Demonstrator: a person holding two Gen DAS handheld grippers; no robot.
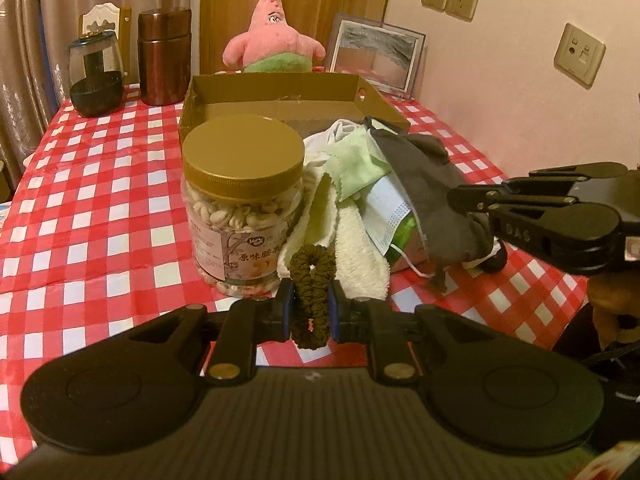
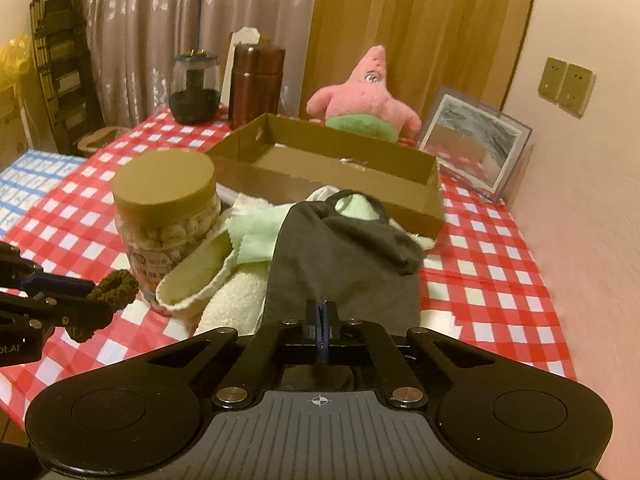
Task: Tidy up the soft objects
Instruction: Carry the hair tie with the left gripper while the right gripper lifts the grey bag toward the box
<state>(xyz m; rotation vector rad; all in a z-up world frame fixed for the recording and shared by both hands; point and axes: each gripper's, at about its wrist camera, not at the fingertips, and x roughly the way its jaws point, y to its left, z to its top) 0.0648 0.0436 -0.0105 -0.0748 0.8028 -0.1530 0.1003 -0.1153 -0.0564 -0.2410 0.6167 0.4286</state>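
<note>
Left gripper [image 1: 311, 312] is clamped on a dark olive scrunchie [image 1: 311, 280], which is squeezed between the pads and clear of the tablecloth [image 1: 100, 200]. Right gripper [image 2: 322, 322] is closed tight on the near edge of a grey cloth [image 2: 340, 264], which drapes over the pile. Pile just beyond: cream towel [image 1: 352, 256], pale green cloth [image 1: 356, 164], blue face mask [image 1: 390, 208]; something green and boxy sits under the mask, not identifiable. A nut jar [image 1: 240, 208] with a gold lid stands upright, touching the pile's left side. Behind, an open cardboard box [image 1: 280, 100], apparently empty. Far edge: pink star plush [image 1: 272, 40], picture frame [image 1: 376, 56], brown canister [image 1: 164, 56], dark glass jar [image 1: 96, 76].
</note>
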